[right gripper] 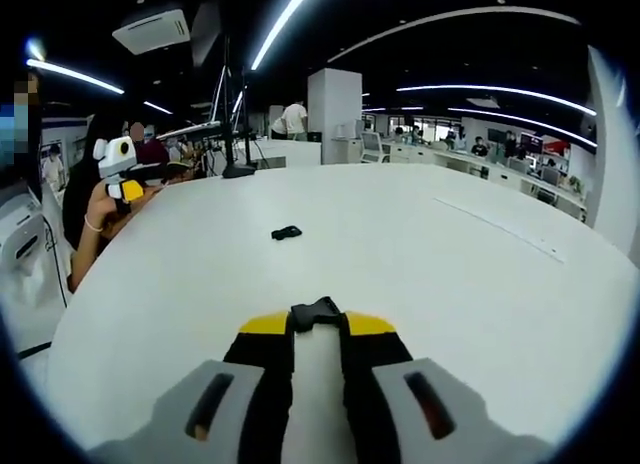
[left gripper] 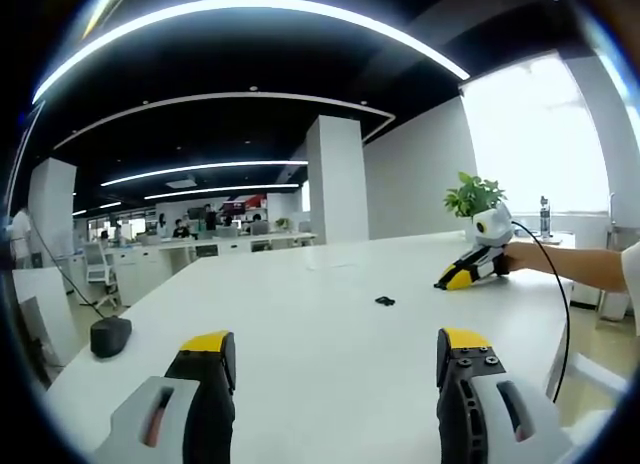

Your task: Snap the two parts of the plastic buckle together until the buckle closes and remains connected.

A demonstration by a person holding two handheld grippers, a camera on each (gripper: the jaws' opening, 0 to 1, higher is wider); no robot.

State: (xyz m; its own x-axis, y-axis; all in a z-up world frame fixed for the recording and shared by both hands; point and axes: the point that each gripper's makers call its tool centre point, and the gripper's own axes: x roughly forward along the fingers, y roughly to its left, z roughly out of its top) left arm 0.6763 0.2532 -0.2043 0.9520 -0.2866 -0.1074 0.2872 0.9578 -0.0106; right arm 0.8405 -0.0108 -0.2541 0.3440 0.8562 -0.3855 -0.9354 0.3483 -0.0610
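A small black buckle part (left gripper: 385,301) lies loose on the white table (left gripper: 300,324), ahead of my left gripper (left gripper: 335,346), whose yellow-tipped jaws stand wide open with nothing between them. The same loose part (right gripper: 286,232) lies out ahead in the right gripper view. My right gripper (right gripper: 317,324) is shut on the other black buckle part (right gripper: 316,311), which pokes out past its tips. In the left gripper view, a person's hand holds the right gripper (left gripper: 468,271) low on the table at the far right. The left gripper (right gripper: 126,189) appears at the far left, raised above the table edge.
A dark rounded object (left gripper: 110,336) sits near the table's left edge. A potted plant (left gripper: 473,196) stands behind the right gripper. A black stand (right gripper: 238,169) rests on the table's far side. Desks, people and a white pillar (left gripper: 337,179) fill the background.
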